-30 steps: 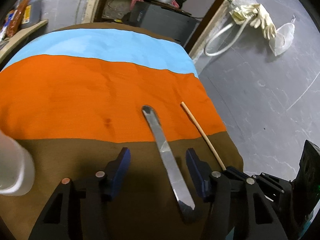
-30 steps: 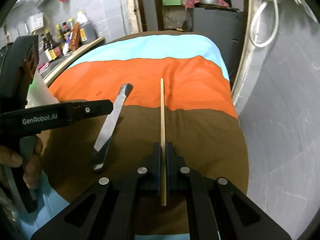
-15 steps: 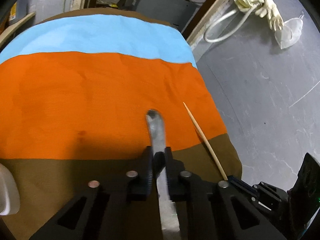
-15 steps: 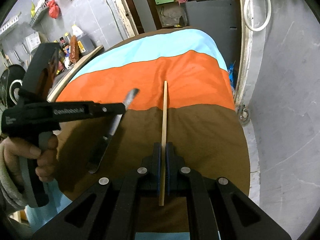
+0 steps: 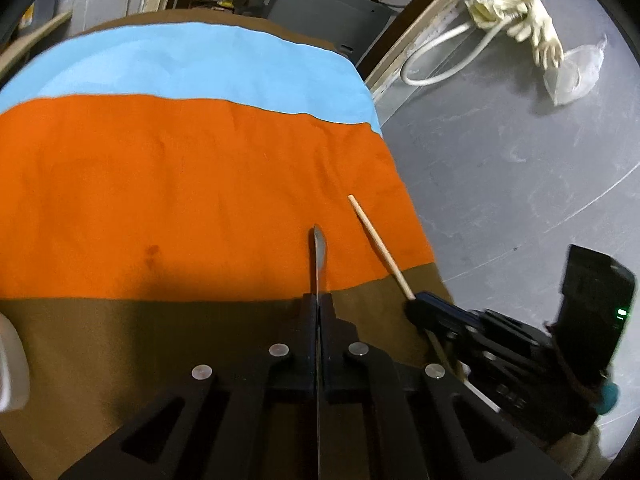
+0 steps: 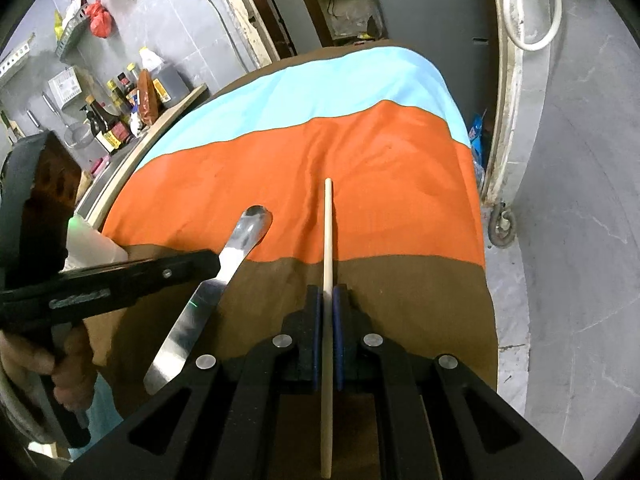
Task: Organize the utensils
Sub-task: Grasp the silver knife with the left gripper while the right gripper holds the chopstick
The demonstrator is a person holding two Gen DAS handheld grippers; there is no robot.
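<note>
1. Holding a flat metal utensil (image 5: 319, 256) in my left gripper (image 5: 318, 300); the jaws are closed on its shaft, and from the left wrist view I see it edge-on, its rounded tip reaching out over the orange band of the tablecloth (image 5: 160, 184).
2. From the right wrist view the same utensil shows its broad face: rounded end over the orange band, wider end toward the near edge of the table, with the left gripper clamped across its middle. Whether it touches the cloth I cannot tell.
3. My right gripper (image 6: 328, 300) is clamped on a wooden chopstick (image 6: 328, 232). The stick runs straight along the line of the fingers; its far end lies over the orange band, and its near end passes back between the blue pads (image 6: 317, 320).
4. Relative placing: chopstick and metal utensil sit near each other, apart, the chopstick toward the cloth's right edge. In the left wrist view the chopstick angles up-left from the right gripper's tip.
5. A hand (image 6: 60, 360) grips the left gripper's handle at the left edge of the right wrist view.
6. Containers: a whitish plastic container (image 6: 94, 248) stands on the table just behind the left gripper; its contents are hidden. Only a blurred edge of it shows in the left wrist view.
7. Surroundings: bottles (image 6: 108, 124) stand on a side counter to the left; gloves (image 5: 524, 20) hang by a white hose (image 5: 444, 60) on the right.
</note>
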